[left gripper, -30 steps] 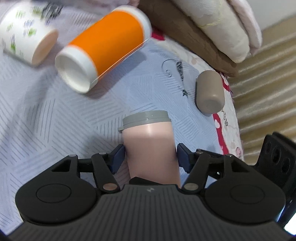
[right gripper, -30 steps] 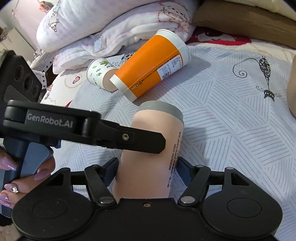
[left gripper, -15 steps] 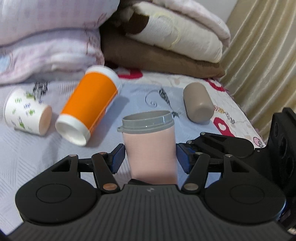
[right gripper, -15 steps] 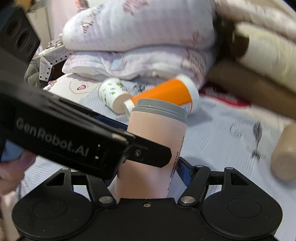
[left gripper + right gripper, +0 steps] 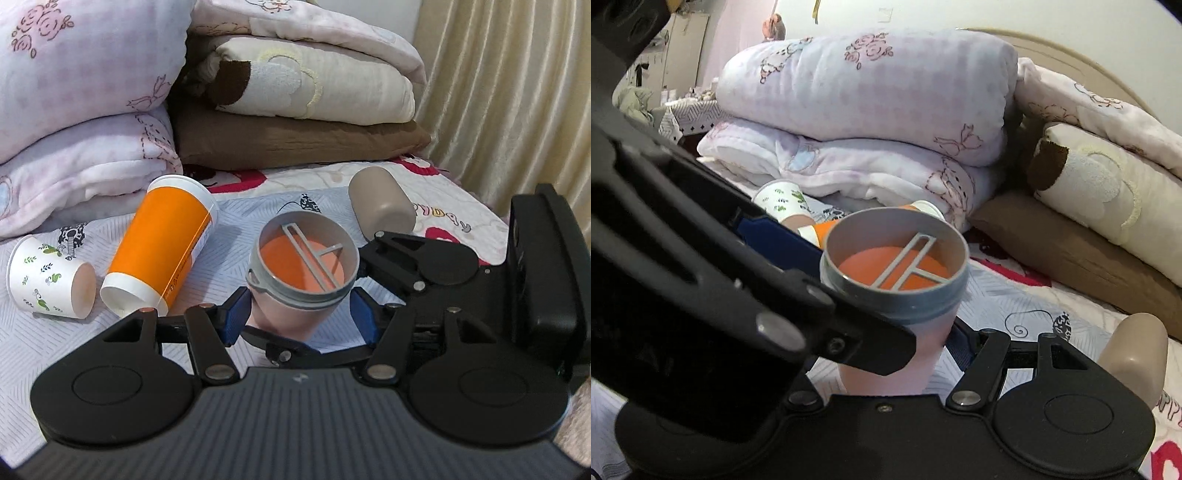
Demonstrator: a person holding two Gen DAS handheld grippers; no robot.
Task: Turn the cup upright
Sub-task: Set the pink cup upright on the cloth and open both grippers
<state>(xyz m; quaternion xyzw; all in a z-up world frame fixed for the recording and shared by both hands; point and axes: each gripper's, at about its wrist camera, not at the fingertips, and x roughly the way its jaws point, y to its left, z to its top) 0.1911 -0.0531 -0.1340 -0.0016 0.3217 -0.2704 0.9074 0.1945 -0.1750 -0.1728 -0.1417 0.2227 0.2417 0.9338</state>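
Observation:
A pink cup with a grey rim stands upright on the bed, mouth up, showing a grey strainer bar inside. It also shows in the right wrist view. My left gripper has its blue pads on either side of the cup's body, and seems to have a small gap at each side. My right gripper reaches around the same cup from the other side; its left finger is hidden behind the left gripper's body.
An orange cup, a white leaf-print paper cup and a beige cup lie on their sides on the bed sheet. Folded quilts and pillows are stacked behind. A curtain hangs at the right.
The pink cup was turned from lying to standing upright with its mouth up. Both grippers tilted up with it, and the left pads look looser on it now.

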